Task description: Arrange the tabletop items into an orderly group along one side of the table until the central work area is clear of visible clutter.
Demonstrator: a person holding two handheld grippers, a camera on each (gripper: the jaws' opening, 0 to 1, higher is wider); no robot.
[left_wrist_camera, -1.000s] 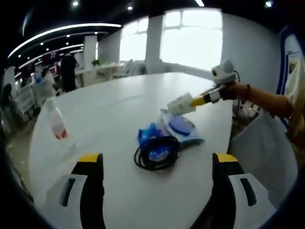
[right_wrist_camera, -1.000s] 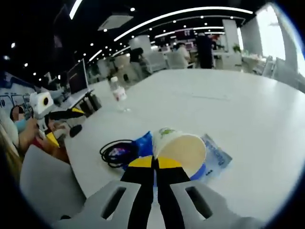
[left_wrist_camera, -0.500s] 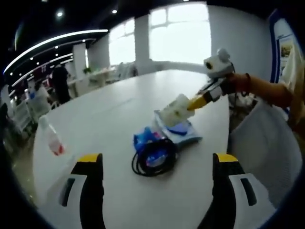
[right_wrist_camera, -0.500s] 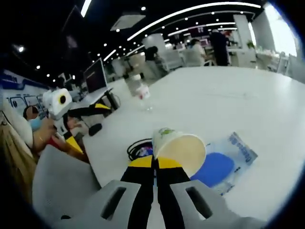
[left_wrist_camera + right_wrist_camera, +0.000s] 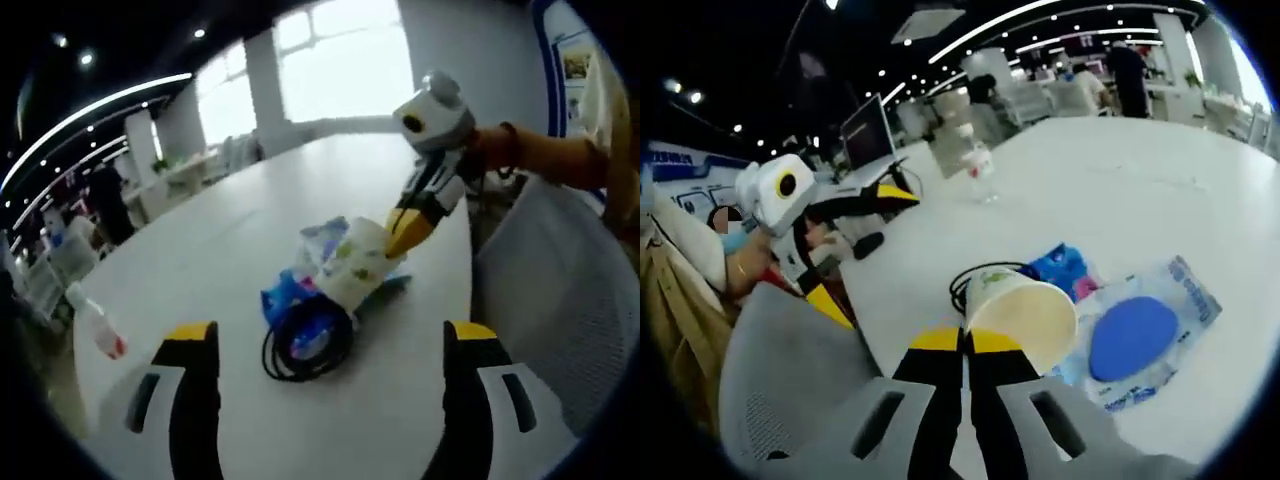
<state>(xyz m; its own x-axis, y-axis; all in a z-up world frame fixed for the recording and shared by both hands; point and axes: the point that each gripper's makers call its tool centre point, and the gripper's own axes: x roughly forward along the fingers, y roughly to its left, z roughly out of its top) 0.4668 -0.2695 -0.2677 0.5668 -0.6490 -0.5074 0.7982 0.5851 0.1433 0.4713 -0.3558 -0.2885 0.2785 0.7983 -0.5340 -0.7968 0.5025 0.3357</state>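
My right gripper point(image 5: 966, 345) is shut on the rim of a white paper cup point(image 5: 1023, 312) with a green print, holding it tilted above the table. In the left gripper view the same paper cup point(image 5: 353, 263) hangs over the pile, pinched by the right gripper point(image 5: 405, 237). Under it lie a coiled black cable point(image 5: 300, 347), a crumpled blue packet point(image 5: 282, 292) and a clear bag with a blue disc point(image 5: 1138, 338). My left gripper point(image 5: 330, 345) stands open near the table's front, nothing between its jaws. A small plastic bottle point(image 5: 97, 328) with a red label stands far left.
The white round table point(image 5: 200, 250) stretches away behind the pile. A grey chair back point(image 5: 555, 290) is at the right edge in the left gripper view. The left gripper point(image 5: 805, 235) and a person's hand show at the left of the right gripper view. Desks and people are far behind.
The right gripper has carried the cup toward the near side, over the cable and blue packet. Both views have shifted with the hands. The left gripper stays open.
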